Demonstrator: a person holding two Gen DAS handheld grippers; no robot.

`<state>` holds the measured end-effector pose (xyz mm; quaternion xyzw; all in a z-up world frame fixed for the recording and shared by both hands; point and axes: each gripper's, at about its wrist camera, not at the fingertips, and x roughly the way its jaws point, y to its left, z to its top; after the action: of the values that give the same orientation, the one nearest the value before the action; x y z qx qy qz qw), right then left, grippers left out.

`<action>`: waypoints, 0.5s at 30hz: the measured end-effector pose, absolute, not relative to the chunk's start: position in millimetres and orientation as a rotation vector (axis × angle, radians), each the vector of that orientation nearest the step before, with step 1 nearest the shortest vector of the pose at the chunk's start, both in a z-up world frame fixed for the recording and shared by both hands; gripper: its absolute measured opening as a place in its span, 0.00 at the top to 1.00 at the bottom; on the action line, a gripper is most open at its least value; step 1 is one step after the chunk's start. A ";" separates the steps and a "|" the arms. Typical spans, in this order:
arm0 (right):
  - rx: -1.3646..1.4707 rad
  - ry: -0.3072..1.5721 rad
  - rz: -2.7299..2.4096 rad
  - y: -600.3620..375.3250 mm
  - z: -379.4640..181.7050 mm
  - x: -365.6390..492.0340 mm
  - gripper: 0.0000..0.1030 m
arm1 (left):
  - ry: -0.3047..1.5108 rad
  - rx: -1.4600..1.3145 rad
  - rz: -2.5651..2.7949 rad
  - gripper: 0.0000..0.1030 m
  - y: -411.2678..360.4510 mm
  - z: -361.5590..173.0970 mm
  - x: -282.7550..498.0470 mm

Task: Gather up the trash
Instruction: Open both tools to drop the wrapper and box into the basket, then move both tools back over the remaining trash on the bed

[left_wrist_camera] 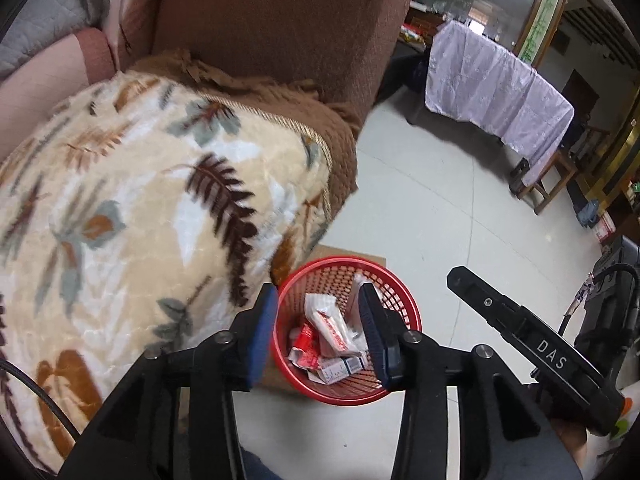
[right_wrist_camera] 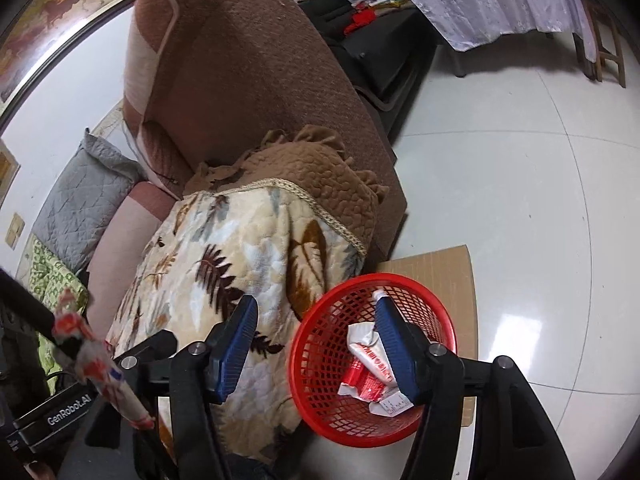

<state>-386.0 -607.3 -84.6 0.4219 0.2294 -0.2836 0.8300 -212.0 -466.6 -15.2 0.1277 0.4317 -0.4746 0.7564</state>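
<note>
tiled floor (right_wrist_camera: pixel 520 200), red basket (right_wrist_camera: pixel 320 360) holding wrappers (left_wrist_camera: pixel 332 328)

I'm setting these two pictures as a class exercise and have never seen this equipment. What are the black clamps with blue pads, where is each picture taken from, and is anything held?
There is no robot here. A person holds a two-finger gripper in each hand, and each one carries a wide-angle camera looking along its fingers. One picture looks over the left gripper, the other over the right gripper. Both are open with nothing between the pads.

Below them, a red basket stands on cardboard on the floor and holds wrappers and a tube. Beside it is a brown sofa with a leaf-patterned blanket. A crumpled wrapper shows at the right view's left edge; what holds it is unclear.
</note>
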 end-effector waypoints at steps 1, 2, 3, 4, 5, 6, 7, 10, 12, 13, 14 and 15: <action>0.886 0.481 -0.599 -604.5 -80.1 -386.2 0.34 | 0.914 0.275 -1.025 0.56 -458.7 -6.6 -214.5; 0.873 0.470 -0.593 -600.5 -73.0 -386.9 0.33 | 0.899 0.270 -1.019 0.54 -453.8 -0.8 -215.5; 0.863 0.461 -0.587 -596.7 -66.5 -386.4 0.32 | 0.881 0.263 -1.011 0.54 -447.2 6.3 -217.6; 0.855 0.454 -0.583 -594.3 -62.5 -386.6 0.31 | 0.862 0.255 -1.002 0.53 -439.7 14.5 -220.0; 0.845 0.445 -0.576 -590.2 -56.5 -386.9 0.30 | 0.841 0.249 -0.993 0.51 -432.0 23.2 -222.8; 0.836 0.435 -0.569 -586.3 -50.3 -387.1 0.30 | 0.824 0.247 -0.986 0.50 -426.0 29.9 -224.9; 0.828 0.428 -0.562 -582.8 -45.0 -387.4 0.29 | 0.799 0.248 -0.970 0.48 -417.4 39.1 -228.8; 0.796 0.404 -0.542 -567.8 -26.7 -387.7 0.28 | 0.753 0.241 -0.937 0.47 -397.5 57.8 -236.7; 0.766 0.389 -0.526 -555.5 -12.6 -388.0 0.27 | 0.731 0.226 -0.920 0.46 -380.2 70.7 -242.5; 0.759 0.383 -0.520 -551.4 -8.1 -388.3 0.26 | 0.722 0.219 -0.914 0.46 -373.0 75.4 -244.2; 0.749 0.375 -0.509 -545.5 -2.0 -388.0 0.26 | 0.710 0.214 -0.906 0.46 -365.0 81.4 -246.9; 0.737 0.368 -0.495 -539.6 4.2 -386.9 0.26 | 0.696 0.208 -0.894 0.46 -355.4 88.7 -249.8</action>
<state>-386.9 -539.6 4.2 0.3543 0.1771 -0.2380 0.8869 -249.8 -355.4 88.7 0.0985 0.3290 -0.4229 0.8386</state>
